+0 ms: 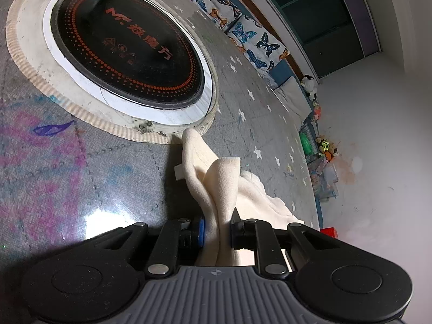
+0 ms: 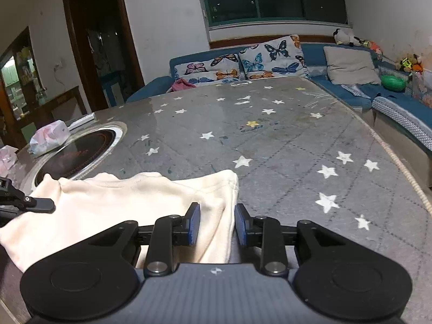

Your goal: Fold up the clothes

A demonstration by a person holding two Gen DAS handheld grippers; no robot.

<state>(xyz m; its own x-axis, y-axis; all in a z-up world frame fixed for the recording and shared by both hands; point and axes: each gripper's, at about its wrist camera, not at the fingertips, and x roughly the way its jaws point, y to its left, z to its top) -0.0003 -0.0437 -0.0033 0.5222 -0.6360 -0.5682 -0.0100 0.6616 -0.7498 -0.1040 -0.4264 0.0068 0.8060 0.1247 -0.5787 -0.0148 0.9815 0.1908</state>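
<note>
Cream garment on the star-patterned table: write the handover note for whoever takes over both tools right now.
Left tool: shut on a bunched edge of the cream garment, lifting it off the table.
Right tool: fingers on either side of the garment's other corner with a gap showing; the grip looks loose or not yet closed.
Garment: spread between both tools at the near edge, beside the round cooktop.
Done: both ends picked out.
Left: secure the right grip, then make the folds; none is visible yet.
</note>
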